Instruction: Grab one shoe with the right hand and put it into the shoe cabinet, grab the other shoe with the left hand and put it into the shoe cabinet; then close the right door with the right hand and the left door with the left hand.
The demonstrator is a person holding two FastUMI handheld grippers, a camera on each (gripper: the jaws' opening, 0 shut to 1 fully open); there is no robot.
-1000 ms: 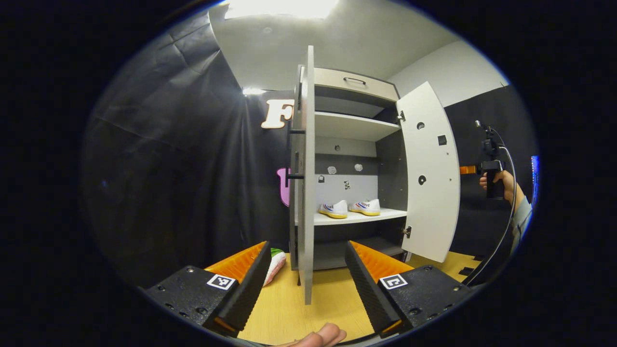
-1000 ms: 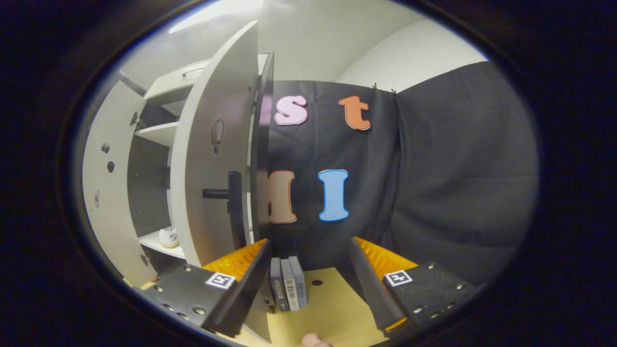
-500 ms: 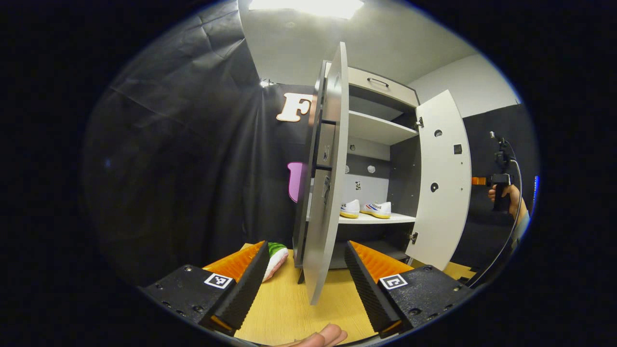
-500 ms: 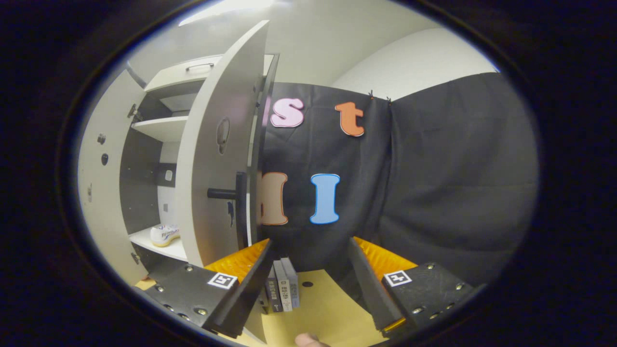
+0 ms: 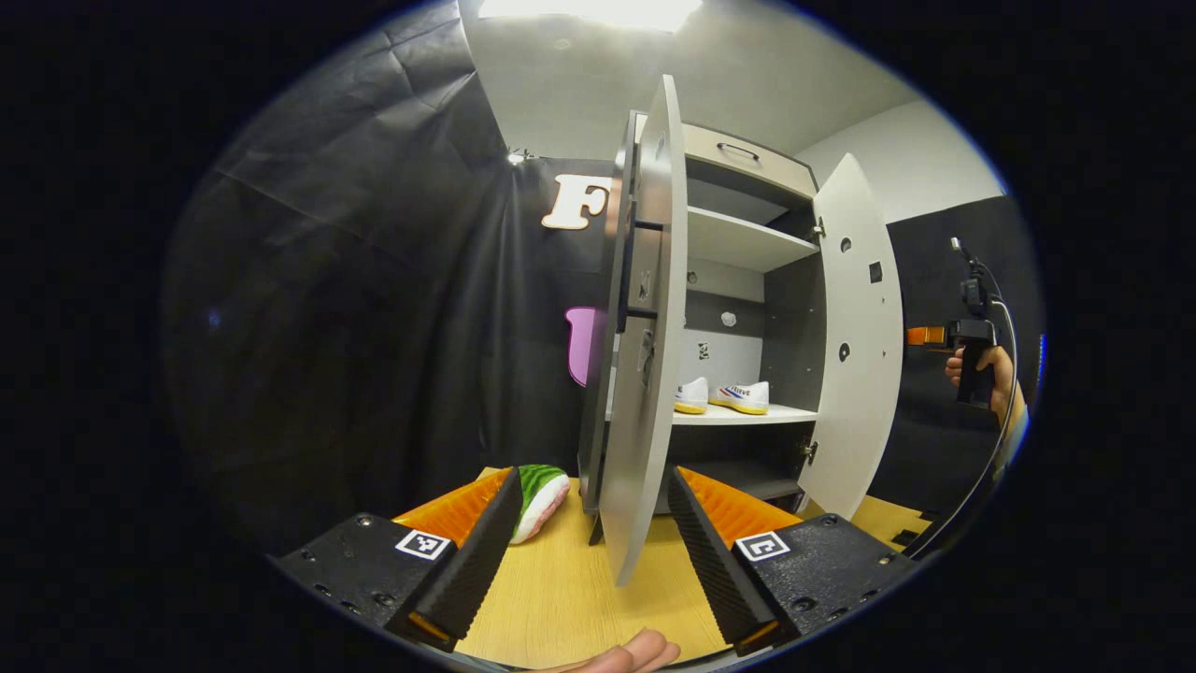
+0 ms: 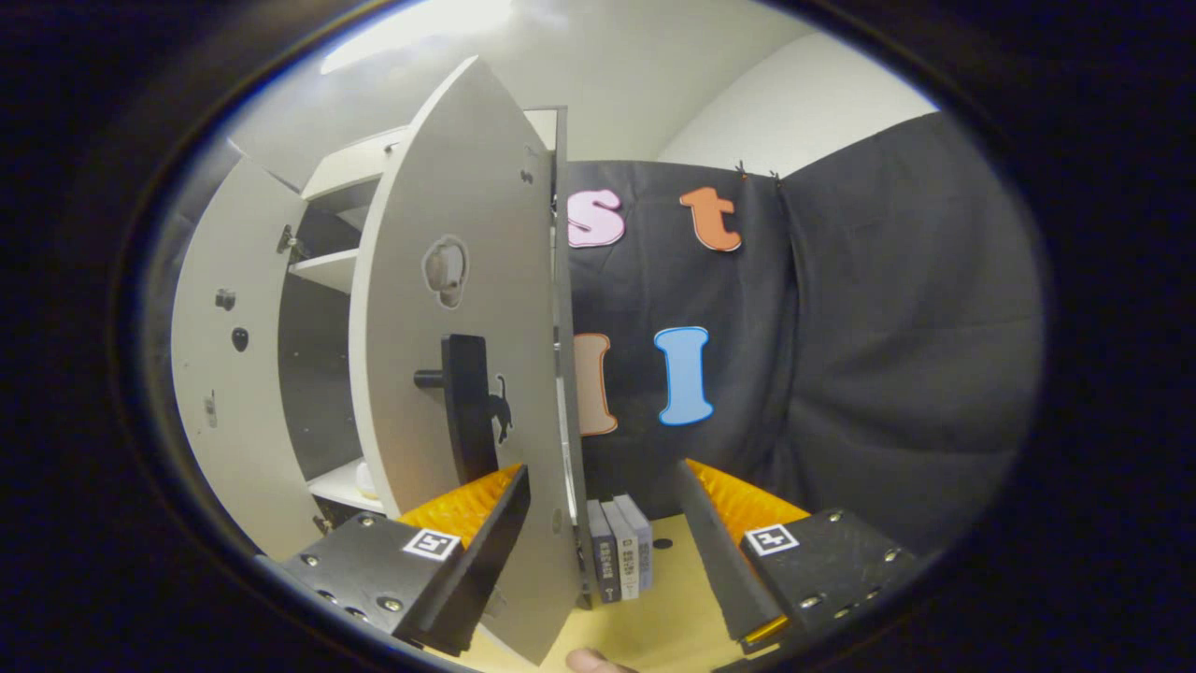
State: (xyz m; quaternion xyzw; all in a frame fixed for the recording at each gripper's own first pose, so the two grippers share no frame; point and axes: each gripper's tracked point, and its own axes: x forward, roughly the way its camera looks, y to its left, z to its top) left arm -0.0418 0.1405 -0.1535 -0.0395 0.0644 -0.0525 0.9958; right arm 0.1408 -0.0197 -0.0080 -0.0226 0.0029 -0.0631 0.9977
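Judging from where things stood, both shoes were already on the cabinet's middle shelf, side by side at about 1 o'clock in the left gripper view, so only the doors were left for you.

The right door stood ajar at 11 o'clock in the right gripper view, its lower edge between the spread fingers of your right gripper; those jaws were released and gripped nothing. The black bar handle sat on the door's outer face, mid-height.

The left door hung edge-on at 12 o'clock in the left gripper view, with your left gripper likewise slack and empty beneath it.

You were dealing with stiff, flat, light-looking panels on hinges, probably smooth and slippery to pinch. A push on the outer face near the free edge, beside the handle, looked the best purchase; pressing near the hinge would have given little leverage.
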